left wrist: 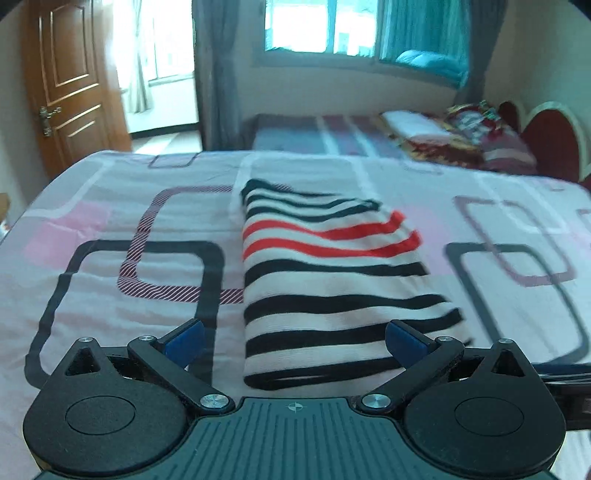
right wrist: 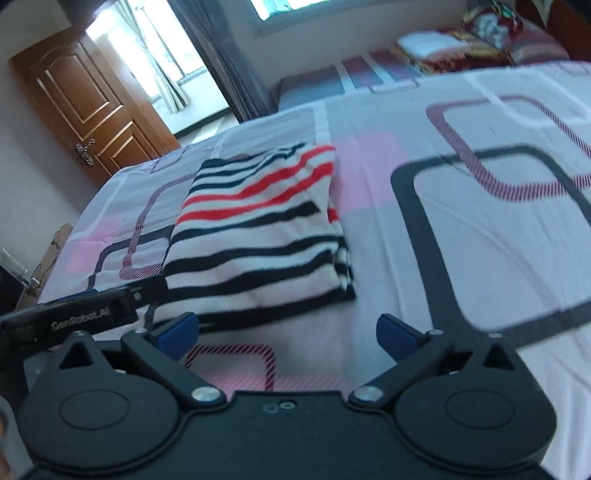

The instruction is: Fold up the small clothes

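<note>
- Now the folded striped shirt lies flat on the bedsheet, long axis running away toward the window.
- Left gripper and right gripper both released, holding nothing.

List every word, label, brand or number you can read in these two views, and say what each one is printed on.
"GenRobot.AI": pale lettering on the black side of the left gripper, seen at the left edge of the right wrist view; slightly blurred, so the punctuation is uncertain.
No other text is readable: the striped garment, the patterned bedsheet and the wooden door carry none.
</note>
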Motion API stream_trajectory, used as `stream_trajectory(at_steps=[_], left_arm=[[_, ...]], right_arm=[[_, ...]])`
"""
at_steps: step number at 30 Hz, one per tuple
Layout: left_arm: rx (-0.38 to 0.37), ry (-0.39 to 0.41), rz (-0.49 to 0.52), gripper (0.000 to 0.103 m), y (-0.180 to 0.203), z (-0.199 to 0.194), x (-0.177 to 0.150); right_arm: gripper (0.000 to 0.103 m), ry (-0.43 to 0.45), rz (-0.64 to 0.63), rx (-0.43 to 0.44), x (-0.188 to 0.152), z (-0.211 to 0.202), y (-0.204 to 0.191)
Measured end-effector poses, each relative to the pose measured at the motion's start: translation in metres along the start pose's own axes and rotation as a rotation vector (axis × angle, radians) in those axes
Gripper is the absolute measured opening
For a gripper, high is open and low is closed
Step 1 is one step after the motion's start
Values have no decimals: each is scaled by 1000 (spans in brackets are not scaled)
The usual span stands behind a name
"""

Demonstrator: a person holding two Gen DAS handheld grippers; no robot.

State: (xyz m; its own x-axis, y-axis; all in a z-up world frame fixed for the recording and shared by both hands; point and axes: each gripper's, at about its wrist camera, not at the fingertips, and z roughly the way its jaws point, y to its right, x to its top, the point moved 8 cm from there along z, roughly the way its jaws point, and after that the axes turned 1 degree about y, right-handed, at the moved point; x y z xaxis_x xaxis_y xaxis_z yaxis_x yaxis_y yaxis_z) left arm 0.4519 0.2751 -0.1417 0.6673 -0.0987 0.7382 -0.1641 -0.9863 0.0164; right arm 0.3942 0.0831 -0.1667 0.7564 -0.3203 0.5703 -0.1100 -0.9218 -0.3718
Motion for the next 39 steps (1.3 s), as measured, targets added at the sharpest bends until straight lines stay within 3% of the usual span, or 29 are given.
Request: stream_trajectory(at_steps=[3,5,11,17,24,28,34,39], left_arm=[[15,41,-29,103,-5,-21,3],[74,73,-39,103,-10,-36,3],[178,98,3,103,-13,-73,-5],[148,60,-42,103,-4,-114,-17],[189,62,-53,103,23,-166,-41],[160,57,-72,103,39,-197,-56],[190,92,-28,103,60,-245,-70],[170,85,-55,103,65,-267,-81]], right_arm=[[102,-60,17,-24,-6,-6,-4],[102,-68,-18,-17,-10,-12,-9],[102,-10,-167,-41,-15,-45,-28],[102,96,-273,-73,-15,-92,-48],[102,242,-351,-128,-27,-148,-46],[102,258,-316,-121,-41,-174,-34],[102,291,-303,-110,-58,-214,-23],[102,320,-290,-101,-66,-239,-20]])
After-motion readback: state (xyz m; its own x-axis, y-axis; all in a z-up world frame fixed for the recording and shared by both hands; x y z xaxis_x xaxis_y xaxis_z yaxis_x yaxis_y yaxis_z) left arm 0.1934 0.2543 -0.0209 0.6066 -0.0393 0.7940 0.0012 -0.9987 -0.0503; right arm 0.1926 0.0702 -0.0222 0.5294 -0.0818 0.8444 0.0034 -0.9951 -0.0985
